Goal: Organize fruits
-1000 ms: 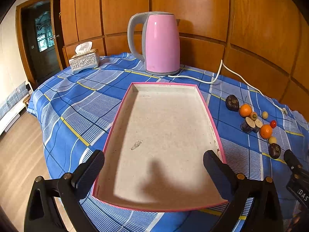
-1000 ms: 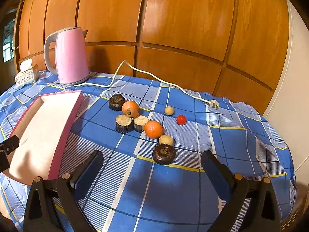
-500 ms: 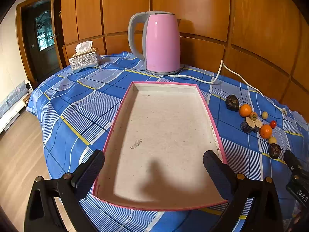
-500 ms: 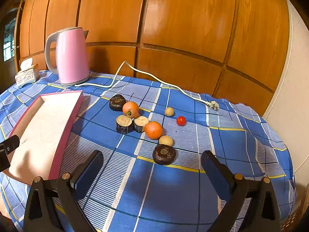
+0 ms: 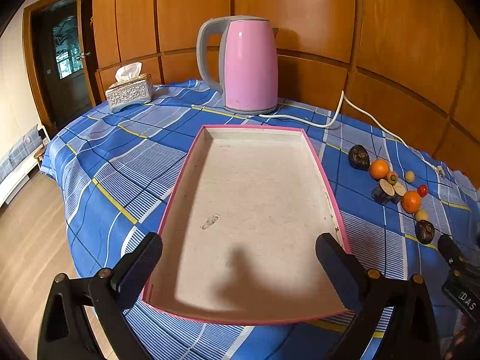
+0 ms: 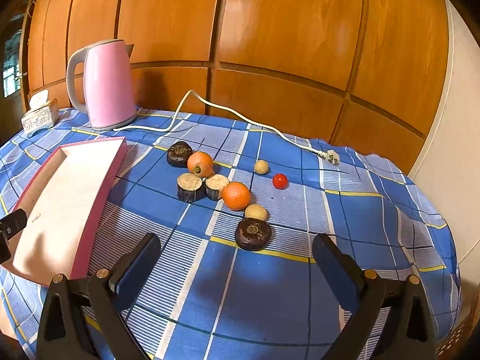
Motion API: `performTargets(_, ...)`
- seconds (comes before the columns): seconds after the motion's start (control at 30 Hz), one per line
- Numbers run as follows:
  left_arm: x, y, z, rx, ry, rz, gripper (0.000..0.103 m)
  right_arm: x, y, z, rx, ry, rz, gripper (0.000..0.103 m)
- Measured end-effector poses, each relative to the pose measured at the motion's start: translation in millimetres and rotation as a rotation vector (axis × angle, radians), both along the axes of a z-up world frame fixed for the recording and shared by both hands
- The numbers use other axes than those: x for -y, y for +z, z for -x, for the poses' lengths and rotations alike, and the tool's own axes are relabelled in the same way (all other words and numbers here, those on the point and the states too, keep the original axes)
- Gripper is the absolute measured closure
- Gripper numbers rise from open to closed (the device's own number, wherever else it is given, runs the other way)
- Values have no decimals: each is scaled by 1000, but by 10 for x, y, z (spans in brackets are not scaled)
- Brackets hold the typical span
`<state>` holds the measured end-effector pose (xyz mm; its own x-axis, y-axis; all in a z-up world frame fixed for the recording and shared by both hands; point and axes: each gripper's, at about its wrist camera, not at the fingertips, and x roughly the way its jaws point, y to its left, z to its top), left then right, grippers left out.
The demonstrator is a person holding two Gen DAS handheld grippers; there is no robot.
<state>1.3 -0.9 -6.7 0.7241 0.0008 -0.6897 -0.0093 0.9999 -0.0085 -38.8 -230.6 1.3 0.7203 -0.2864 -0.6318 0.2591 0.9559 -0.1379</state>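
A pink-rimmed tray [image 5: 321,165] [image 6: 99,180] with a pale bare floor lies on the blue checked cloth. My left gripper [image 5: 238,259] hovers open over its near end, holding nothing. To the tray's right sits a cluster of fruits: two oranges [image 6: 236,195] [image 6: 200,163], several dark round fruits [image 6: 253,234] [image 6: 179,153], two cut dark pieces [image 6: 189,186], two small yellowish balls [image 6: 255,212] [image 6: 261,166] and a cherry tomato [image 6: 280,181]. My right gripper [image 6: 237,262] is open and empty, just in front of the nearest dark fruit.
A pink kettle [image 5: 247,66] [image 6: 103,85] stands behind the tray, its white cord [image 6: 228,114] and plug [image 6: 330,156] trailing behind the fruits. A tissue box [image 5: 129,93] sits far left. The table edge drops off at left and right.
Both grippers have drifted very slightly; the right one has edged a little closer to the fruits. Nothing was grasped or moved.
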Motion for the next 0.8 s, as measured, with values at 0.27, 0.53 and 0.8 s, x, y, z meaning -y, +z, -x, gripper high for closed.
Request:
performTargets(0.27, 24, -3, -3, -3, -5, -5, 0, 47, -39, -6, -12, -11, -13, 0)
performTargets(0.53, 34, -2, -6, -2, -10, -9, 0, 88, -71, -1, -17, -16, -25, 0)
performTargets(0.8, 70, -2, -20, -6, -30, -6, 0, 169, -92, -9, -18, -36, -42, 0)
